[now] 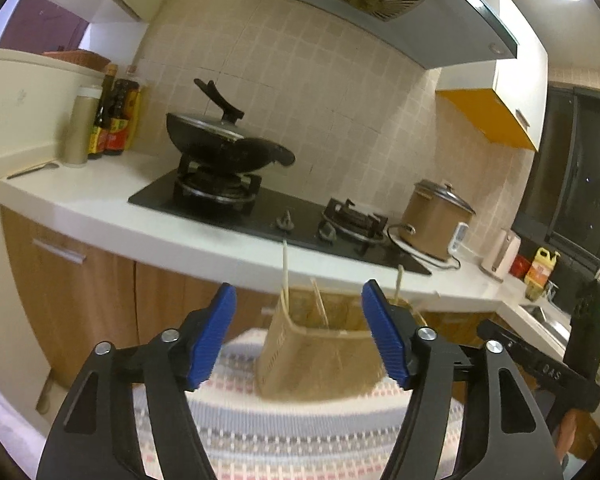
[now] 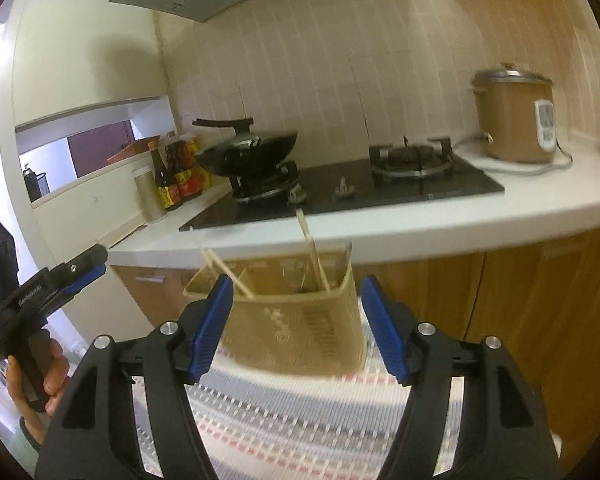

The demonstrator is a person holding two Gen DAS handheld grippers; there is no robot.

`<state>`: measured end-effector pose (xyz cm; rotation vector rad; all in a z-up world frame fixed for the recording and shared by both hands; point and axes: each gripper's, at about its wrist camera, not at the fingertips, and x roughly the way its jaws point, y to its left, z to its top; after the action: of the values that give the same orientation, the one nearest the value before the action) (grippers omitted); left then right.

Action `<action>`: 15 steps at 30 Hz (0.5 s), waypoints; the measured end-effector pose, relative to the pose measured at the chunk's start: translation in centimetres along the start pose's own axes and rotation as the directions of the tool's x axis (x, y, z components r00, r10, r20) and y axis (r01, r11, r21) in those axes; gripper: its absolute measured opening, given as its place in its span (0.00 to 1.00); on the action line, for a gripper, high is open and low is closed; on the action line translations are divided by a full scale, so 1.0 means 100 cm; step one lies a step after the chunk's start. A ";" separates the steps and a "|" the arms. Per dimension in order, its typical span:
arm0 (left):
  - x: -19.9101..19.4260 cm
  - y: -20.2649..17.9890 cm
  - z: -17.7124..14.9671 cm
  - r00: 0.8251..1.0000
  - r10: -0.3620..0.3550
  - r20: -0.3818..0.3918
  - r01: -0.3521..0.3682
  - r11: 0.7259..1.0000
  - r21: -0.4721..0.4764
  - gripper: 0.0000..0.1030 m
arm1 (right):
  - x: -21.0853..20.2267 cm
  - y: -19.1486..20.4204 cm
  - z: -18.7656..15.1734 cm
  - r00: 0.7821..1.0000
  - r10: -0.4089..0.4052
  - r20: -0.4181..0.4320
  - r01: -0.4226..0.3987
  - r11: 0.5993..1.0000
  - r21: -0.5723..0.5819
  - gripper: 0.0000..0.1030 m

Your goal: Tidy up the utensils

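Both the left gripper (image 1: 298,334) and right gripper (image 2: 296,326) are hanging wide and empty before the holder (image 2: 300,320) sitting on the striped cloth (image 2: 284,420), its light, stiff chopsticks (image 2: 312,252) likely wanting a mid-shaft pinch

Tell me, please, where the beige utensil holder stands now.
The utensil holder stands on the striped cloth, in the middle of both wrist views, ahead of the open tongs and before the wooden cabinets.

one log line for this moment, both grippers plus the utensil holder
left gripper: open, empty | right gripper: open, empty | utensil holder: upright on striped cloth, chopsticks inside, ungrasped
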<state>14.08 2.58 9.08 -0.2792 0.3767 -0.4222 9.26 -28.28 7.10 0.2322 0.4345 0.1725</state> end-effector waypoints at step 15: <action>-0.033 -0.029 -0.086 0.994 0.056 -0.095 -0.050 0.997 0.060 0.70 | -0.020 0.026 -0.080 0.992 -0.102 -0.069 0.099 0.994 -0.052 0.77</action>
<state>6.77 -0.05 3.32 -0.1927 0.4649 -0.3944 3.70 -24.70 1.51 0.1559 0.5110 0.0925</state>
